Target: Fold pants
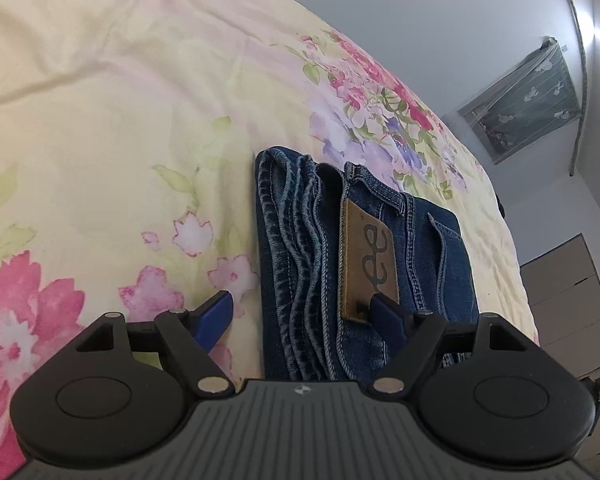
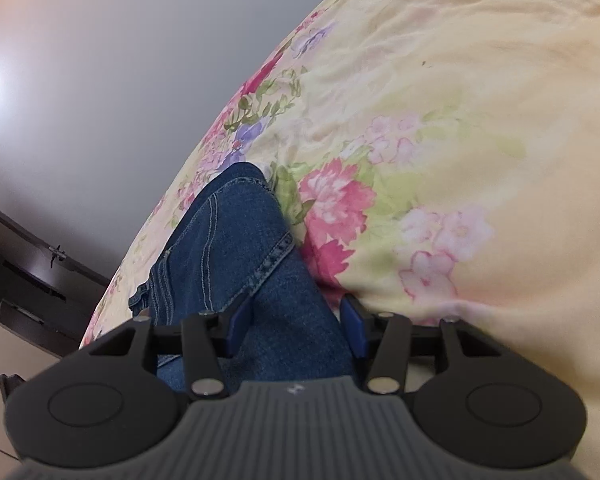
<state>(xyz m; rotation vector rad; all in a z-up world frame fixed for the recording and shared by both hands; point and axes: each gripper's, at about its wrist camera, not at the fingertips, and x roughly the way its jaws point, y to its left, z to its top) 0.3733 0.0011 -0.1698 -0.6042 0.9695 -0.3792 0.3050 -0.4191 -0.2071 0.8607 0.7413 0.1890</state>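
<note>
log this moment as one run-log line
stage: fold looks done | folded blue denim jeans on floral yellow bedspread | left gripper: open | right gripper: open, straddling jeans

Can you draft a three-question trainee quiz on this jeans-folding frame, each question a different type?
1. True or false: the left claw is clamped shut on the jeans.
2. Multiple choice: what do the jeans lie on? A) a bare wooden table B) a floral bedspread C) a tiled floor
3. Short answer: which detail in the left wrist view shows that the waistband lies on top of the stack?

Key
1. False: its blue fingers stand wide apart, gripping nothing.
2. B
3. The brown leather patch, next to the stacked folded edges.
</note>
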